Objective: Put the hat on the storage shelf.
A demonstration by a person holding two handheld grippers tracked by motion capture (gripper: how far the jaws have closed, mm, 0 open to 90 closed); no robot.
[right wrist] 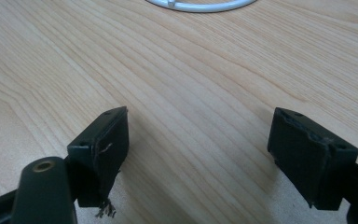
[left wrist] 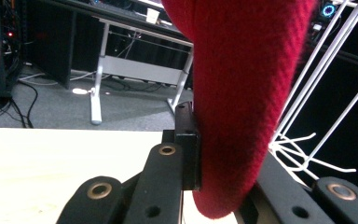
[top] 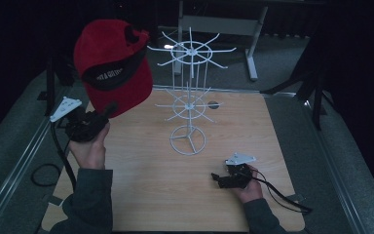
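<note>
1. Your left tongs (top: pixel 108 110), at the left of the high view, are clamped on the brim of the red cap (top: pixel 113 66); the cap is lifted into the upper left, beside the white wire rack (top: pixel 189 97).
2. Your right tongs (right wrist: pixel 198 158) gape wide, low over the bare wooden table (top: pixel 146 185) at lower right.

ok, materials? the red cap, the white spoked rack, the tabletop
Red cap: woven fabric, matte; ribbed weave shows in the left gripper view. White spoked rack: thin rods, probably painted metal wire, smooth finish. Tabletop: light wood or wood-look laminate; grain lines visible, can't tell which.
</note>
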